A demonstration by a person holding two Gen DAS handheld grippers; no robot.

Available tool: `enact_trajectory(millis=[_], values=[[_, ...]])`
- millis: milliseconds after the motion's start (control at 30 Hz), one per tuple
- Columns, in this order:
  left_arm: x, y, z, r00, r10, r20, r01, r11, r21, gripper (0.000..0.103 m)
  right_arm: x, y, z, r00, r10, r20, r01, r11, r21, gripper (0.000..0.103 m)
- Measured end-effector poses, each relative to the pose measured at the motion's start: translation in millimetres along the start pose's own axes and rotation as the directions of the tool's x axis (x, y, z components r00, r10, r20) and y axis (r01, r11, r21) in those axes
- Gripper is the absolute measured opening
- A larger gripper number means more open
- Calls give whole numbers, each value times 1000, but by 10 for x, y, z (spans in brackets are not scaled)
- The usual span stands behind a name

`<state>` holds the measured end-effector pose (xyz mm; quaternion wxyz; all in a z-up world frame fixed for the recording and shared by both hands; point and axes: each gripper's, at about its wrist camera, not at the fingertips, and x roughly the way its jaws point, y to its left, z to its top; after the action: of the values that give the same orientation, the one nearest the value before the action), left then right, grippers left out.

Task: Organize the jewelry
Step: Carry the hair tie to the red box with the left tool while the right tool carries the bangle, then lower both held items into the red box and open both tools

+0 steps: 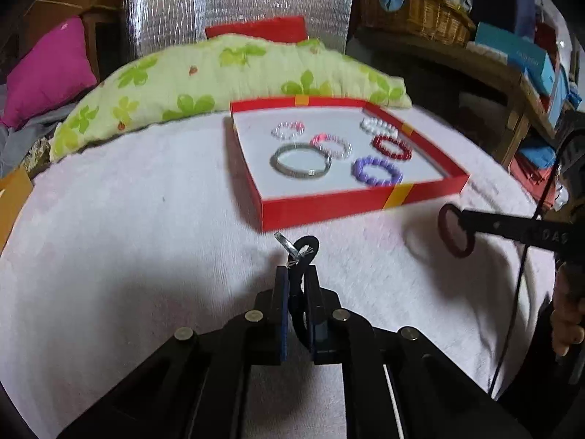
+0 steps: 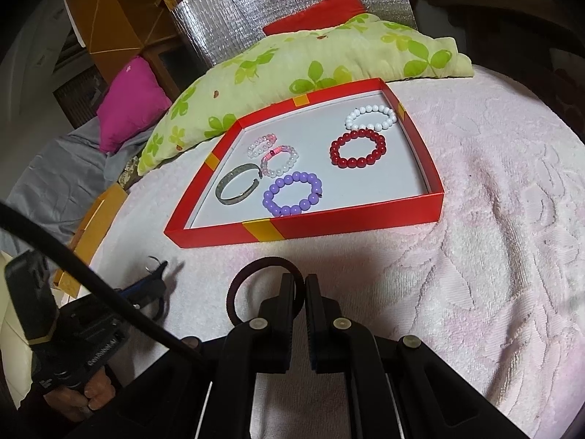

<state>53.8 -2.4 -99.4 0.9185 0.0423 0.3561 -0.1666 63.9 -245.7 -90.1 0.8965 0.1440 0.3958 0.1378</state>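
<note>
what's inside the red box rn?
Inside the red box: silver bangle, purple, dark red and white bead bracelets, two pale pink-white ones. Near wall hides some floor.

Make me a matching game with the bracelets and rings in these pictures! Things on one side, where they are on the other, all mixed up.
Things:
1. purple bead bracelet
2. white bead bracelet
3. dark red ring
4. black cord with a metal ring

Places:
A. pinched in the left gripper
B. far corner of the red box
C. near the box's front wall
D. pinched in the right gripper

Pairs: 1-C, 2-B, 3-D, 4-A
</note>
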Motion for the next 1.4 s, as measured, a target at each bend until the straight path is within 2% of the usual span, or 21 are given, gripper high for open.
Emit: enact_trajectory(millis=[133,300,433,700,933,1400], values=[[-57,1,45,999,43,25,-43,999,9,8,-7,16,4,1000,9,2,-9,1000,0,7],[-6,49,79,994,106,5,-106,994,7,8,-18,55,21,999,46,6,-46,999,8,7],[-36,74,114,996,86,5,-86,996,-13,8,-47,88,43,998,68,17,-68,998,12,7],[-86,12,224,994,103,24,-103,995,-13,8,-49,126,85,995,96,17,-97,995,34,7],[-160,-8,300,992,120,47,-120,993,-6,8,-133,184,195,993,103,50,-105,994,29,7],[-169,-91,576,987,112,114,-113,994,6,8,-172,281,587,991,71,113,-69,997,-21,7]])
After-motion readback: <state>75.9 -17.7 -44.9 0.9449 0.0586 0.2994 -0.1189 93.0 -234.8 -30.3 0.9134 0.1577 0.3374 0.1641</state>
